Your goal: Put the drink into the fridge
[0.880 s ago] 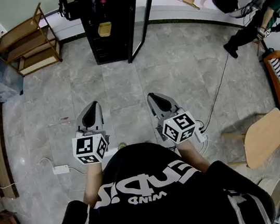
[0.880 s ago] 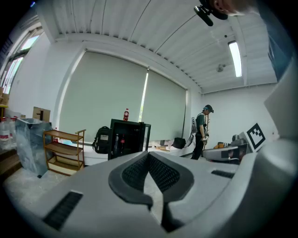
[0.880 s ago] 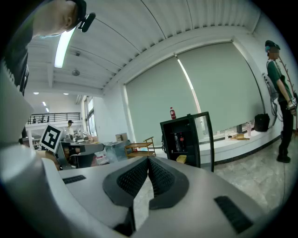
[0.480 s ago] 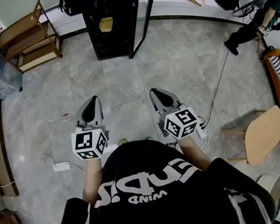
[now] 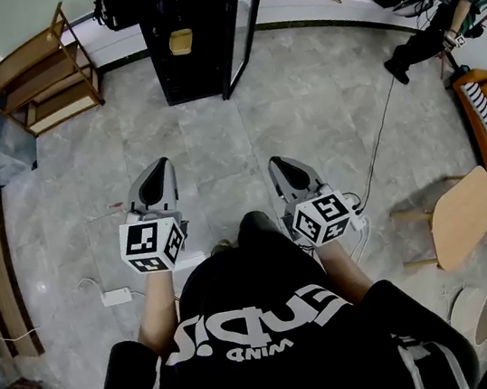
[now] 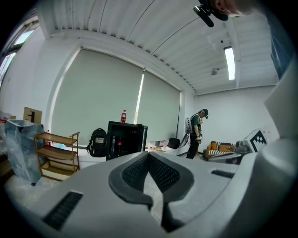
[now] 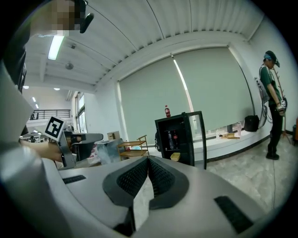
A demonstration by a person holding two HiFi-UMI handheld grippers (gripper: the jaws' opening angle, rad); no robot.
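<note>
Holding nothing, the left grey two-jaw gripper [image 6: 149,155] and the right grey two-jaw gripper [image 7: 148,160] are both fully closed, well apart from the black open-doored fridge [image 5: 192,41]. The red-capped drink bottle [image 7: 166,111] stands on the fridge's top. The items on its shelves are too small to identify.

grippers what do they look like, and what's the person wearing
The left gripper and the right gripper are grey shells with black ribbed pads, each carrying a white cube with black square markers. The person wears a black shirt with white lettering.
</note>
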